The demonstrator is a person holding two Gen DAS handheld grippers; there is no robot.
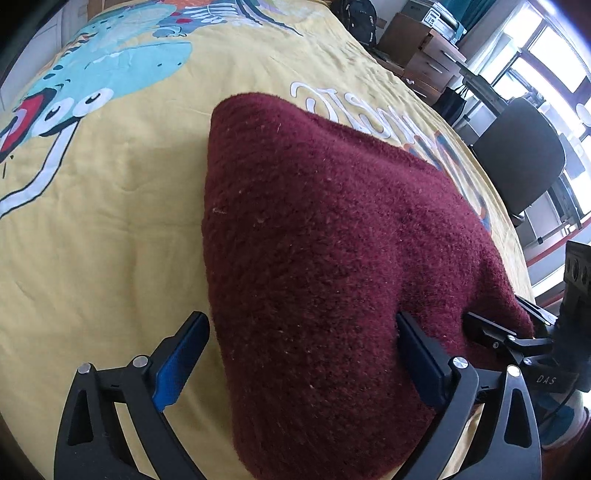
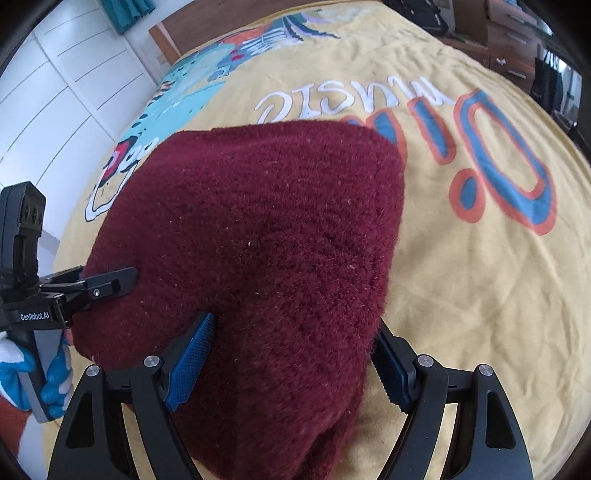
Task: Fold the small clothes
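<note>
Left gripper (image 1: 303, 363) spread wide and tilted steeply down over the near part of one dark red fuzzy garment (image 1: 325, 221). One blue-padded finger (image 1: 184, 358) down on bare yellow cover just beside the cloth's left edge, the other sunk into the pile further right. No squeeze on the cloth; nothing held.

Right gripper (image 2: 291, 365) also parted wide, astride the garment's right-hand near portion. Cloth filling the whole gap, one pad lying on the pile, the other touching the fringe at the cloth's right edge. Cannot tell whether those pads pinch or merely rest.

Two grippers in all, side by side at the garment's near end, each visible at the edge of the other's view. One gloved hand (image 2: 55, 387) in blue and white wrapped around the left gripper's handle.

One garment only, lying as a thick, rounded mound on the bed (image 1: 110, 240), toward its right side. Far edge overlapping white lettering printed on the cover; blue-and-orange letters just to its right, one cartoon figure in pale blue well apart toward the far left corner.

Beyond the bed's right edge: one black office chair (image 1: 517, 158), one wooden set of drawers (image 1: 428, 62), one black backpack (image 1: 358, 18). Along the left edge, one white wardrobe (image 2: 74, 74).
</note>
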